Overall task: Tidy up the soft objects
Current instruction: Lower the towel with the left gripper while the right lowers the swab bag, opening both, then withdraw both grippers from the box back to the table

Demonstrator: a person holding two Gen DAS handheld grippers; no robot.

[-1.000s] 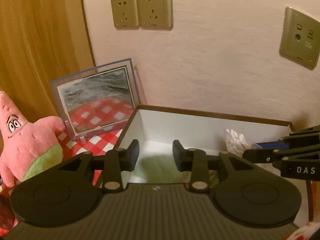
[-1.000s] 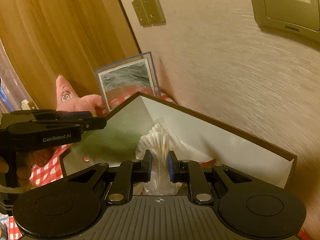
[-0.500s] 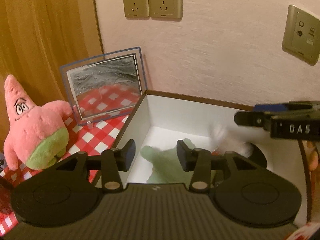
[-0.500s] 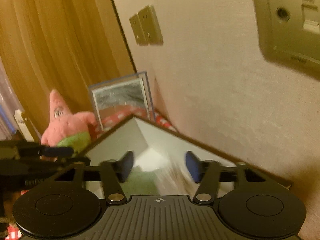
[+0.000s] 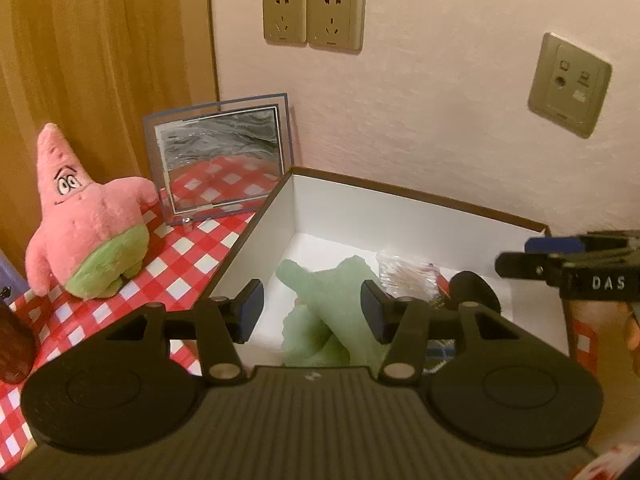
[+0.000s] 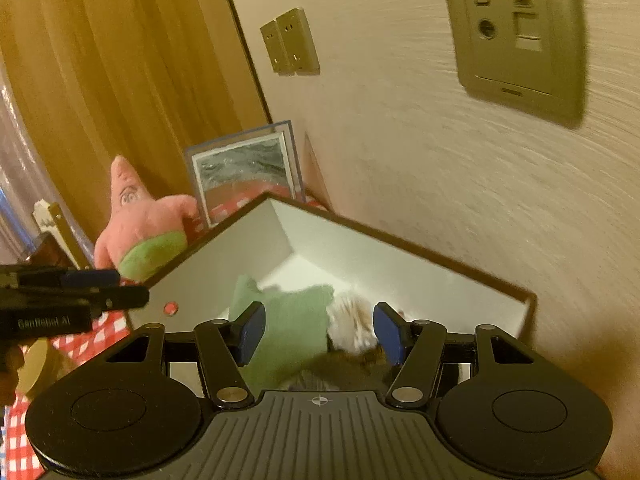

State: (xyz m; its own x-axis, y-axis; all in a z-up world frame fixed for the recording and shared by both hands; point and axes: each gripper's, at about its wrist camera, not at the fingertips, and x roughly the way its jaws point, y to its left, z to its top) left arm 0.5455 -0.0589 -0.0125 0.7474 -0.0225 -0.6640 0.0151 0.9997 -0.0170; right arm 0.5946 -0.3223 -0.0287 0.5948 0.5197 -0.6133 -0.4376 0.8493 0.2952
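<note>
A white box with a brown rim (image 5: 400, 216) stands against the wall; it also shows in the right wrist view (image 6: 360, 248). Inside lie a pale green cloth (image 5: 332, 300), also in the right wrist view (image 6: 292, 320), a clear bag of cotton swabs (image 5: 404, 276), blurred in the right wrist view (image 6: 352, 320), and a round black thing (image 5: 476, 292). A pink star plush (image 5: 84, 232) stands on the checked cloth left of the box. My left gripper (image 5: 312, 312) is open and empty above the box. My right gripper (image 6: 318, 332) is open and empty above the swabs.
A framed picture (image 5: 220, 160) leans on the wall between the plush and the box. Wall sockets (image 5: 312, 18) sit above. A wooden panel (image 5: 100, 40) closes the left side. A dark red object (image 5: 12, 348) stands at the left edge.
My right gripper has opened, let go of the bag of cotton swabs into the box and lifted. My left gripper has risen and pulled back, still open.
</note>
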